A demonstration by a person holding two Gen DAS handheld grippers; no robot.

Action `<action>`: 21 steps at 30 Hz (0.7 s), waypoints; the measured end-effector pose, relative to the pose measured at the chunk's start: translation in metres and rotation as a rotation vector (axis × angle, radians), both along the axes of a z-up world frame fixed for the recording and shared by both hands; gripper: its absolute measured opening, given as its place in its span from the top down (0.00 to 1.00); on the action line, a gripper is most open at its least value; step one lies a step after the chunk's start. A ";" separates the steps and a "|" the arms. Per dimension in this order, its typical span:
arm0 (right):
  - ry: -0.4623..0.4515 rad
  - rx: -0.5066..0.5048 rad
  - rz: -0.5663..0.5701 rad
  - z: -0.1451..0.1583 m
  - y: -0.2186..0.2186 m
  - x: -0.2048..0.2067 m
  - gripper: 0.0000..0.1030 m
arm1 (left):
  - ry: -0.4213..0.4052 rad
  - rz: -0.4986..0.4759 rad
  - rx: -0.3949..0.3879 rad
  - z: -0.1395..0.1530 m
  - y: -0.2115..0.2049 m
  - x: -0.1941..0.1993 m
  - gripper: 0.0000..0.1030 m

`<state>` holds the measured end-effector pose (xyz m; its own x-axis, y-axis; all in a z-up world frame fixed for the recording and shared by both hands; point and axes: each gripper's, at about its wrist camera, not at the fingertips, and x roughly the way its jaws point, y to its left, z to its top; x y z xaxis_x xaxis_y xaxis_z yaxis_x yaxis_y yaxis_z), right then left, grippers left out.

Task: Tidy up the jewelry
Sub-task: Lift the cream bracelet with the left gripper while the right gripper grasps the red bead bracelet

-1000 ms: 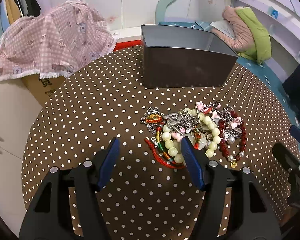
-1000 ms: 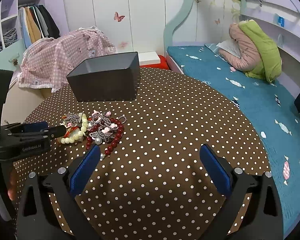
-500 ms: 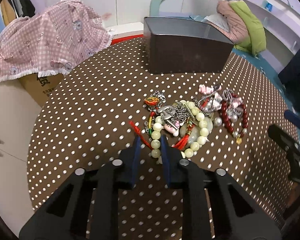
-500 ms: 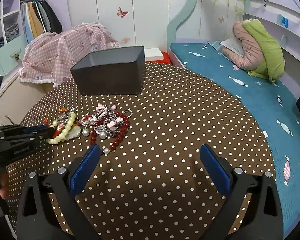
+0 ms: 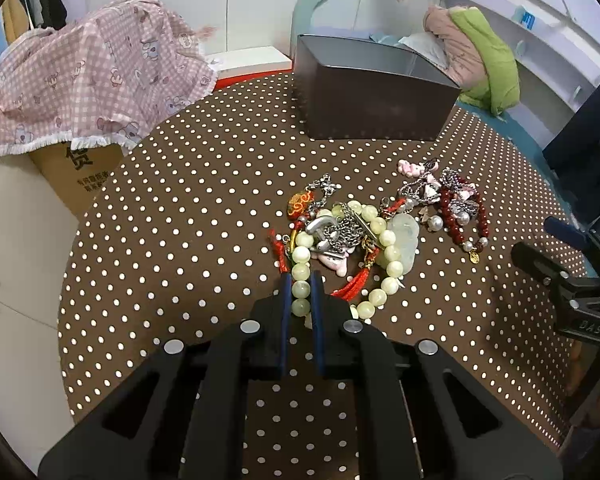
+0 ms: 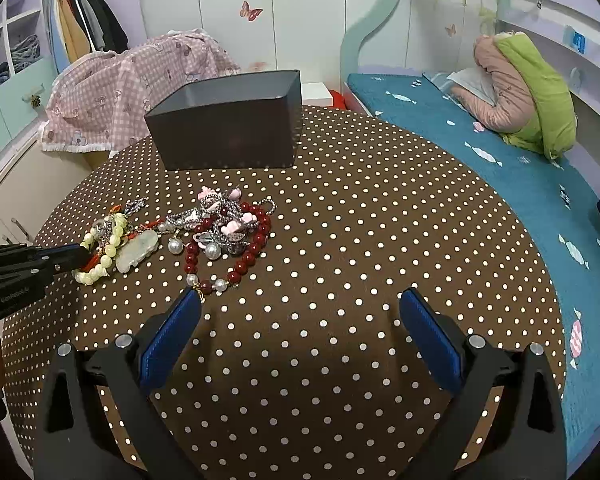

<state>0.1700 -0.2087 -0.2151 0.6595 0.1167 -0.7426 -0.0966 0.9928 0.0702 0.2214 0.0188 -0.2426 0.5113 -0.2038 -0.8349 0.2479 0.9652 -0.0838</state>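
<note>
Pale bead bracelet [image 5: 382, 264] on the dotted table [image 5: 204, 216], pinched in left gripper [image 5: 301, 292], tangled with red cord [image 5: 352, 282] and chains [image 5: 346, 232]. Right gripper [image 6: 300, 304] wide open, holding nothing, just beside red bead bracelet [image 6: 244, 248]. Grey box [image 5: 374, 98] behind; inside mostly hidden.

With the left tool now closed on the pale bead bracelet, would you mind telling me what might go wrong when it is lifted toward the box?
1. The pale bead bracelet lies tangled with a silver chain and red cord, so lifting may drag those along.
2. The left tool pinches only one or two round beads, which could slip out.
3. The dark box has tall walls; a dangling loop might catch its rim.
</note>
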 end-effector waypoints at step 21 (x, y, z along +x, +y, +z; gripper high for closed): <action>0.022 0.041 0.016 -0.002 0.000 0.015 0.07 | -0.158 -0.089 -0.180 0.063 0.001 -0.030 0.91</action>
